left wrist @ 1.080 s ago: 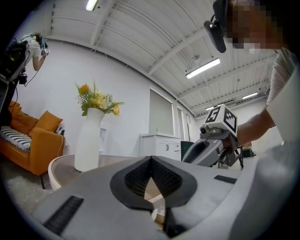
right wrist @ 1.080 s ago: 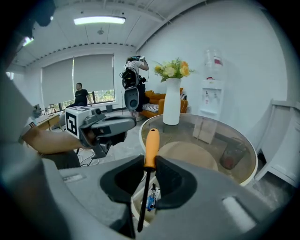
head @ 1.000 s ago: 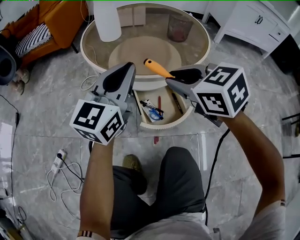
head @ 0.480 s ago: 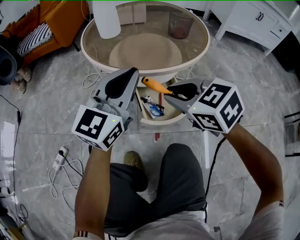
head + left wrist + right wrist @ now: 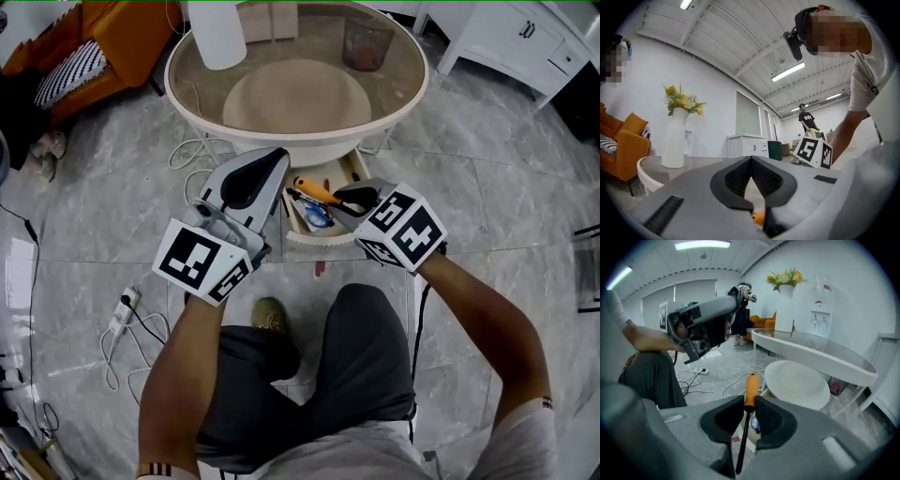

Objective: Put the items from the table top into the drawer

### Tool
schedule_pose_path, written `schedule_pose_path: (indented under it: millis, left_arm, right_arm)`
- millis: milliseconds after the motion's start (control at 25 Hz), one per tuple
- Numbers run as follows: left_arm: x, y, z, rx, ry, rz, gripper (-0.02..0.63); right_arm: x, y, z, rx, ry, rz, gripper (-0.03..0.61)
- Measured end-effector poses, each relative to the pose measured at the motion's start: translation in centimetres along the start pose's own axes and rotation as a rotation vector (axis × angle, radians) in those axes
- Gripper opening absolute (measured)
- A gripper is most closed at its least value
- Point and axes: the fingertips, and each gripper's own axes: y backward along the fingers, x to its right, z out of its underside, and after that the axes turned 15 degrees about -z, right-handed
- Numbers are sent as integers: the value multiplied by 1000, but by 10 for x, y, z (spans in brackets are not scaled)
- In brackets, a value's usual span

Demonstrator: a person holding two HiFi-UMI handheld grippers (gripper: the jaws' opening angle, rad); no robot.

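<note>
two grippers at the open cream drawer [image 5: 319, 241], one of them loaded
we have our right gripper [image 5: 349, 200] clamped on the orange-handled, black-shafted screwdriver [image 5: 314, 190], its handle poking out past the jaws above the drawer, which juts from under the round glass-topped table [image 5: 281, 150] with small blue and black items [image 5: 314, 216] inside; our left gripper [image 5: 251, 178] hangs just beside it, jaws pressed together on nothing

Head camera: I look steeply down from above onto the table [image 5: 281, 152], the left tool [image 5: 278, 159] and the right tool [image 5: 349, 199]. Left tool camera rides close behind its jaws, facing near level across the table top. Right tool camera tilts downward. All three views share table and vase [image 5: 674, 138].
</note>
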Motion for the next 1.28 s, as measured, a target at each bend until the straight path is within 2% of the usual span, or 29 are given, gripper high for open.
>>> schedule_pose_path:
  millis: [280, 440, 600, 880, 1160, 1280]
  left_arm:
    - [-9, 8, 25, -37, -72, 11, 0]
    - [-14, 10, 35, -57, -48, 8, 0]
    - [-23, 11, 32, -38, -2, -11, 0]
    - [-37, 9, 28, -16, 2, -34, 0]
    - [-22, 4, 46, -76, -79, 45, 0]
    - [-21, 5, 52, -97, -89, 51, 0]
  right_arm:
    - [24, -39, 30, -19, -46, 62, 75]
    - [43, -64, 49, -48, -82, 100, 75]
    - [58, -92, 67, -100, -111, 118, 75]
    - [79, -135, 89, -153, -145, 133, 74]
    - [92, -157, 99, -164, -176, 132, 74]
    - [95, -163, 101, -162, -175, 122, 74]
